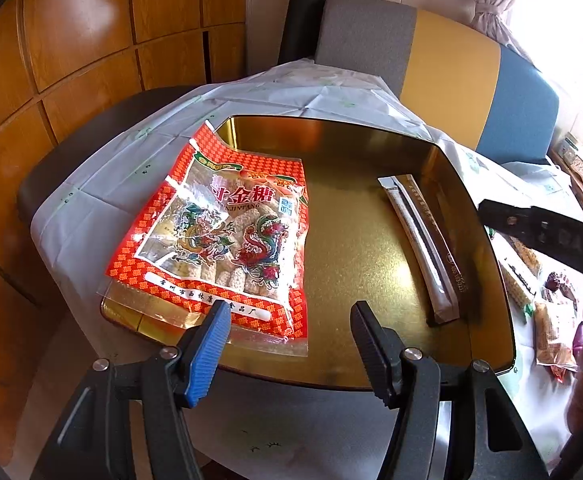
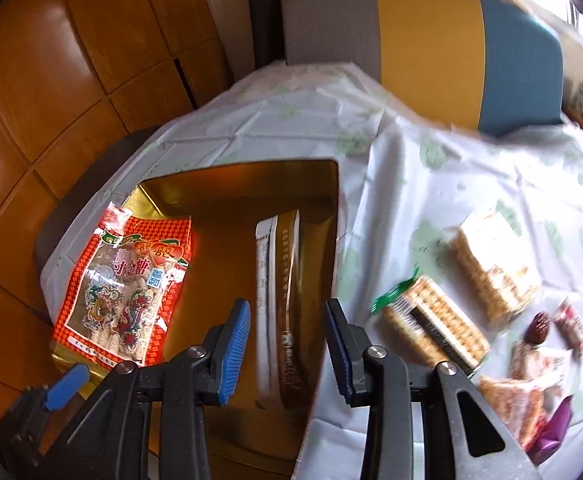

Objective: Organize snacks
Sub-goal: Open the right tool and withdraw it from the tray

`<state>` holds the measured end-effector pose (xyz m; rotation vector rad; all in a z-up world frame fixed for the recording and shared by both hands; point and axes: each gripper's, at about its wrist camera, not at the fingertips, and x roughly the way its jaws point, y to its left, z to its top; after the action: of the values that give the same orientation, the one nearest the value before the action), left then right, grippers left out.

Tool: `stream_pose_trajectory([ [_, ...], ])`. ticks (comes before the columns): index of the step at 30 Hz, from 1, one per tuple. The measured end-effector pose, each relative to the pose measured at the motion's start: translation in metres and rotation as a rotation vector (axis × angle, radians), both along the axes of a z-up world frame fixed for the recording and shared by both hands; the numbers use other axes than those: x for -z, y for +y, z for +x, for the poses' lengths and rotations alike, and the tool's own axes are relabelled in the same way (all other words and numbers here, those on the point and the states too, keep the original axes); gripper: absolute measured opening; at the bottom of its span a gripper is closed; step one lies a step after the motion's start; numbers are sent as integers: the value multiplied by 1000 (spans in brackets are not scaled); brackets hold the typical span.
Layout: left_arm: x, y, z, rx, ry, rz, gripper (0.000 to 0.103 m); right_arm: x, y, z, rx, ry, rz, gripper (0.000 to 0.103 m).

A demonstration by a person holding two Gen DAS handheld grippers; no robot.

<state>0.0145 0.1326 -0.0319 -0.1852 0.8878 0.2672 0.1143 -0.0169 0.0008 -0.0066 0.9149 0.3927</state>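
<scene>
A gold tin tray point(image 1: 371, 264) point(image 2: 227, 184) sits on the white tablecloth. A red bag of sesame sticks point(image 1: 227, 236) point(image 2: 127, 280) lies across the tray's left side, overhanging its rim. A long brown and white packet point(image 1: 427, 248) point(image 2: 283, 312) lies along the tray's right wall. My left gripper point(image 1: 287, 320) is open and empty just in front of the tray's near rim, beside the red bag's bottom edge. My right gripper point(image 2: 287, 320) is open and empty above the long packet's near end. Loose snacks lie right of the tray: two cracker packs point(image 2: 435, 324) point(image 2: 491, 264) and small wrapped sweets point(image 2: 531, 372).
A chair back in grey, yellow and blue point(image 1: 443, 64) point(image 2: 423, 44) stands behind the table. Wooden wall panels point(image 1: 71, 60) fill the left. The right gripper's arm point(image 1: 543, 232) shows at the right of the left wrist view, over more snack packs point(image 1: 551, 328).
</scene>
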Motion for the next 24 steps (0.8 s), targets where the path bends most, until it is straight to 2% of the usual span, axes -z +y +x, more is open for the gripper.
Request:
stream_pose_trajectory([
  [2, 0, 0, 0, -1, -2, 3, 69, -5, -4, -7, 1, -62, -23, 41],
  [4, -1, -1, -1, 0, -7, 9, 70, -9, -10, -14, 9, -114, -33, 41],
  [7, -2, -2, -1, 7, -9, 15, 70, -14, -24, -20, 16, -144, -19, 41],
  [15, -2, -7, -2, 23, -8, 29, 70, -15, -68, -20, 93, -127, -27, 41],
  [20, -3, -9, -2, 28, -9, 40, 70, -14, -96, -18, 119, -120, -59, 49],
  [24, -4, -12, -2, 38, -8, 50, 70, -15, -119, -16, 133, -120, -108, 51],
])
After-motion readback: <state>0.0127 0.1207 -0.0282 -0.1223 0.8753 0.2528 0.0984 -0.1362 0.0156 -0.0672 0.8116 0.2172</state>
